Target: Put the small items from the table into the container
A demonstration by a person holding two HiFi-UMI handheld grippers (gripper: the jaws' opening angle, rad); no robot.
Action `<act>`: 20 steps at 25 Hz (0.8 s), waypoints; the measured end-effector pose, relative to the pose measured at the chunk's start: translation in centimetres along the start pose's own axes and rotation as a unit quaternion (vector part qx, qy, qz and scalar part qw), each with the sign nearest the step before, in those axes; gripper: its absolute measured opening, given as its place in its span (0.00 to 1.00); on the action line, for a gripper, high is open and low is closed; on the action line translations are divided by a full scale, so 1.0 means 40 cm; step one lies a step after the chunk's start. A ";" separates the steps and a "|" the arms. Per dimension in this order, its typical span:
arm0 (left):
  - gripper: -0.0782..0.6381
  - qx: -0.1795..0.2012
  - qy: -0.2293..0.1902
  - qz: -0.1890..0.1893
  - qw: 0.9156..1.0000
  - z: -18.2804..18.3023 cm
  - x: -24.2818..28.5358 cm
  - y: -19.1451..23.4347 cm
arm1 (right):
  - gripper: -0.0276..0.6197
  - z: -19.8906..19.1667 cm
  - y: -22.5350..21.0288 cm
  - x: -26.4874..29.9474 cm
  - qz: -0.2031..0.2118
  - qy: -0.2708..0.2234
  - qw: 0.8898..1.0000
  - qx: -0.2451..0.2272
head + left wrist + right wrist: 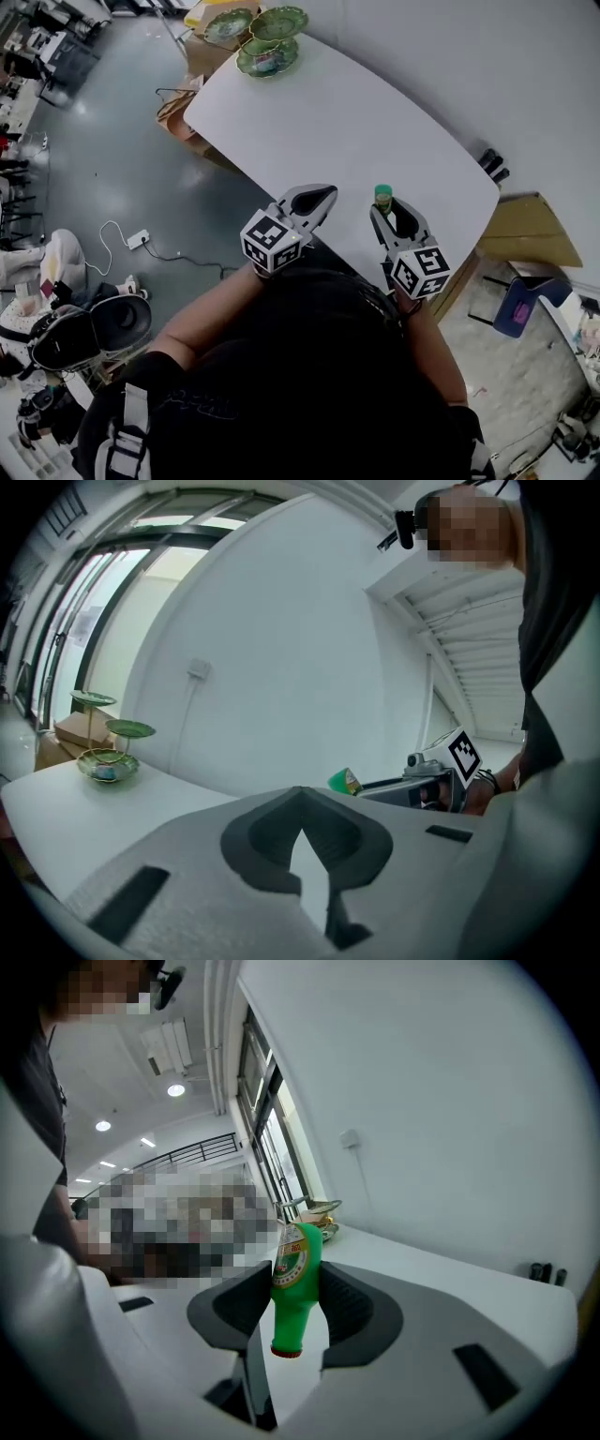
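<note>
Head view: right gripper (385, 210) is pinching a green bottle (383, 196) above the table's (356, 122) near edge; left gripper (325, 194) is hovering closed, empty.

Head view looks steeply down on the table (356, 131); both gripper views skim low across it, sharing the dish stand (262, 37) at its far corner.

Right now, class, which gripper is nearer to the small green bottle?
Right. The right gripper is shut on the small green bottle, gripping its body. The left gripper, shut and empty, is apart from it, on its left.
</note>
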State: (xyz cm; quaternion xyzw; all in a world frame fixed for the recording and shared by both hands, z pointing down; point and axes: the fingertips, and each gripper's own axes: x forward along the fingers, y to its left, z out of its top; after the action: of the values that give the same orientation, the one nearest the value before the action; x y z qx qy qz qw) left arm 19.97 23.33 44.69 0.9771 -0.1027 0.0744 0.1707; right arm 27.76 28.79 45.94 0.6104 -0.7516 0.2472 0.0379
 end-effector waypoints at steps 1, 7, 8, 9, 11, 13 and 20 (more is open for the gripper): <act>0.12 -0.001 -0.005 0.007 1.000 0.006 -0.033 0.023 | 0.30 0.006 0.029 0.028 0.007 0.001 1.000 -0.006; 0.12 -0.006 -0.029 0.045 0.999 0.040 -0.233 0.186 | 0.30 0.031 0.232 0.231 0.053 0.014 0.998 -0.029; 0.12 -0.008 -0.033 0.052 0.998 0.043 -0.270 0.217 | 0.30 0.031 0.273 0.269 0.064 0.019 0.997 -0.035; 0.12 -0.010 -0.037 0.058 0.998 0.046 -0.310 0.247 | 0.30 0.031 0.315 0.307 0.074 0.023 0.996 -0.040; 0.12 -0.011 -0.042 0.071 0.997 0.050 -0.393 0.304 | 0.30 0.031 0.399 0.382 0.092 0.028 0.994 -0.046; 0.12 -0.009 -0.045 0.086 0.995 0.050 -0.478 0.365 | 0.30 0.028 0.481 0.465 0.113 0.032 0.992 -0.052; 0.12 -0.020 -0.065 0.182 0.981 0.035 -0.778 0.561 | 0.30 -0.007 0.796 0.732 0.223 0.069 0.969 -0.087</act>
State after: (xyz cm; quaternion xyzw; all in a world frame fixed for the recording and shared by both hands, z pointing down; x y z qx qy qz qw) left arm -15.07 7.65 44.90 0.9412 -0.2909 0.0388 0.1672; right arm -9.51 6.82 46.33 0.4035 -0.8828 0.2244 0.0862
